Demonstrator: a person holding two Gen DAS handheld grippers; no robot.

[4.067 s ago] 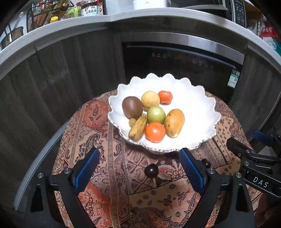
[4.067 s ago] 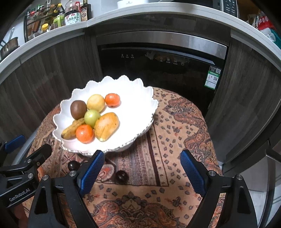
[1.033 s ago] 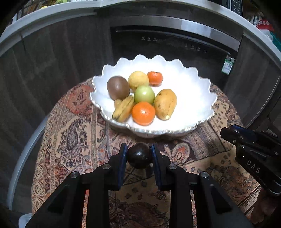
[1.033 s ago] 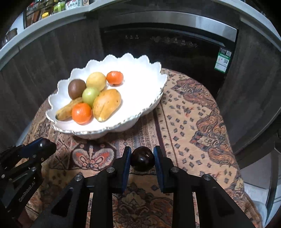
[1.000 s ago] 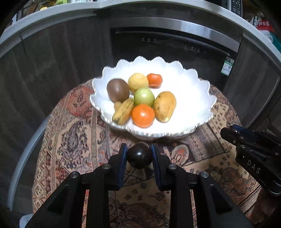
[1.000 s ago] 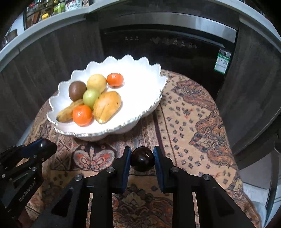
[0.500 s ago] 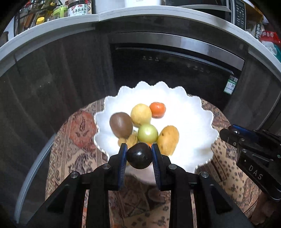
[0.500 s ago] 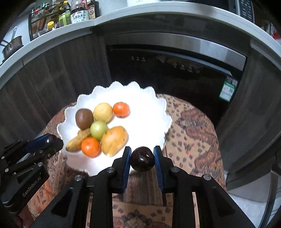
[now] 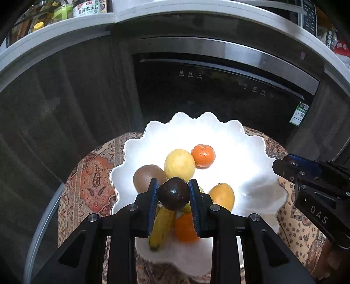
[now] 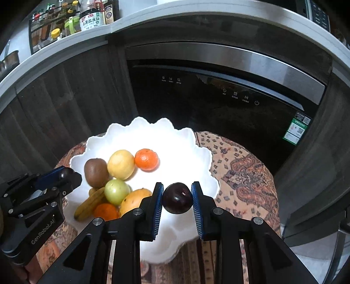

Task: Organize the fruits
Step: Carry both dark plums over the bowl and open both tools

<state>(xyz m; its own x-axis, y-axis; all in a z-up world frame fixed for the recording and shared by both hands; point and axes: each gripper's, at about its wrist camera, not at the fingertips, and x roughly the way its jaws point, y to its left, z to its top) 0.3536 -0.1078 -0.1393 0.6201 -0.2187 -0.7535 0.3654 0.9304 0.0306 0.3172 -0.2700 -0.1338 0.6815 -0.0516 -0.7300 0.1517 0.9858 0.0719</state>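
My left gripper (image 9: 173, 193) is shut on a dark round plum (image 9: 174, 193) and hangs over the near left part of the white scalloped bowl (image 9: 251, 153). Behind it lie a kiwi (image 9: 145, 175), a lemon (image 9: 179, 163), a tangerine (image 9: 203, 152), a mango (image 9: 222, 195), a banana (image 9: 160, 227) and an orange (image 9: 184, 227). My right gripper (image 10: 177, 197) is shut on a second dark plum (image 10: 177, 197) above the bowl's (image 10: 175, 148) bare right half, beside the mango (image 10: 133, 201) and green fruit (image 10: 117, 191). The left gripper (image 10: 62, 174) shows at the left of the right wrist view.
The bowl rests on a small round table with a patterned cloth (image 10: 242, 170). Close behind stand dark cabinets and a built-in dishwasher (image 9: 218, 87). Bottles and jars (image 10: 91, 17) line the counter above. The right gripper (image 9: 310, 185) shows at the right of the left wrist view.
Both grippers rose from near the cloth and moved forward over the bowl, each carrying its plum. The fruits in the bowl have not shifted.
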